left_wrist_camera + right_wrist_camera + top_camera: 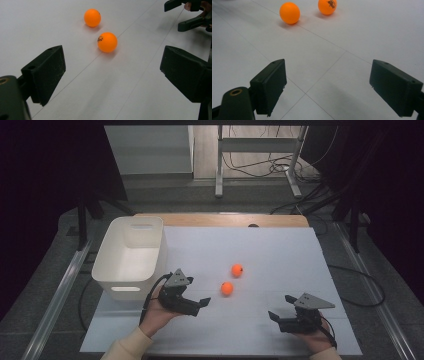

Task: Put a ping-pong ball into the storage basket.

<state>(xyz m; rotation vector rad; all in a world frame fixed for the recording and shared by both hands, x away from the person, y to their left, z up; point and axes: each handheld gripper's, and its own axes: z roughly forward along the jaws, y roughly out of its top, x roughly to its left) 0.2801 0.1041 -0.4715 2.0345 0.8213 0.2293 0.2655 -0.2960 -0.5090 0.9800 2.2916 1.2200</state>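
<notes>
Left gripper view looks along the left gripper (pixel 112 72), whose two black jaws stand wide apart with nothing between them, low over the white table (pixel 140 100). Just ahead, a little left of the centre line, sits the nearer orange ball (pixel 107 42), with a small dark print on its side; the farther orange ball (pixel 92 17) lies beyond it, close by but apart. Seen from the high view, the left gripper (pixel 200 304) points toward the nearer ball (pixel 227 288), and the white bin (pixel 131 257) stands at the table's left edge, just beside that hand. The right gripper (pixel 281 310), jaws likewise spread and empty, rests near the front right, well apart from both balls.

The step in hand looks like a reach for the nearer ball with the left gripper. To do it well, I would keep the jaws low and level, swing slightly so the ball sits midway between them, and close slowly: a light round ball is likely to roll off at any one-sided touch, possibly into its neighbour.
</notes>
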